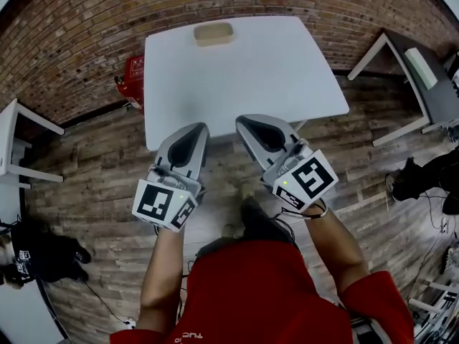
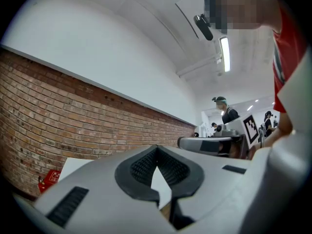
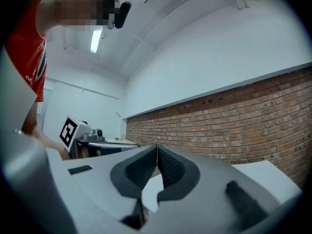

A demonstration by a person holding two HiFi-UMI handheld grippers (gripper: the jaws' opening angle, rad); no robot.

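I hold both grippers side by side over the near edge of a white table [image 1: 280, 63]. My left gripper [image 1: 199, 127] is shut, its black pads meeting at the tip [image 2: 156, 146], with nothing between them. My right gripper [image 1: 240, 120] is shut too, tips touching [image 3: 156, 145], also empty. Both point up toward the brick wall [image 1: 86, 34]. A tan flat object [image 1: 214, 33] lies at the table's far edge, well away from both grippers. Each gripper carries a marker cube [image 1: 163, 205].
A red fire extinguisher [image 1: 132, 77] stands by the wall left of the table. Other white tables sit at the left [image 1: 14, 145] and right [image 1: 423, 70]. Dark gear lies on the wood floor at left [image 1: 43, 253]. People stand far off [image 2: 225, 112].
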